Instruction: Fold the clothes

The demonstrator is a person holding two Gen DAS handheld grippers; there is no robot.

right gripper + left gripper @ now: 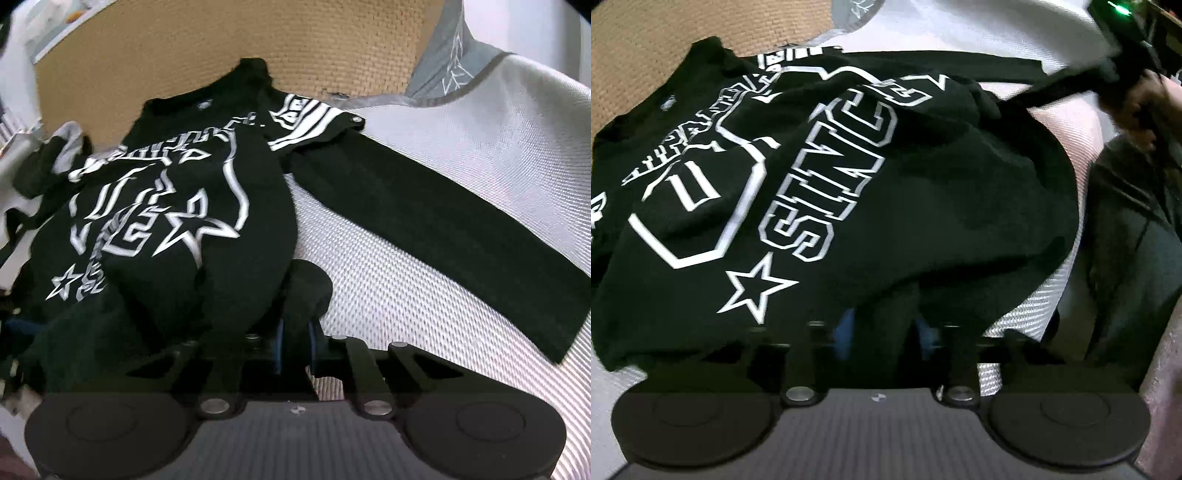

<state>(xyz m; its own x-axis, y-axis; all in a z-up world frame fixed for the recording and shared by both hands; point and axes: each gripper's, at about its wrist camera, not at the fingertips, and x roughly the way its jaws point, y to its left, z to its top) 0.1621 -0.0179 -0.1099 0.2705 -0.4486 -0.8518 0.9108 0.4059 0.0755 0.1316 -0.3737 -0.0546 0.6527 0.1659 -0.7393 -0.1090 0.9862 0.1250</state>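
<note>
A black long-sleeved shirt (923, 192) with white lettering and stars lies bunched on a white woven cover (960, 22). In the left wrist view its near edge hangs over my left gripper (884, 328), whose blue pads are shut on a fold of the black cloth. My right gripper (295, 332) is likewise shut on the shirt (184, 258) at its near edge, with cloth between the narrow blue pads. Seen from the left wrist, the right gripper (1108, 70) pulls a taut strip of black fabric at the upper right. One sleeve (443, 236) lies flat, stretched out to the right.
A tan woven mat (258, 37) lies beyond the shirt's collar. A grey cloth with a white pattern (454, 48) sits at the far right edge of the cover (480, 147). A hand (1137, 107) holds the right gripper. Blurred grey and black items sit at far left.
</note>
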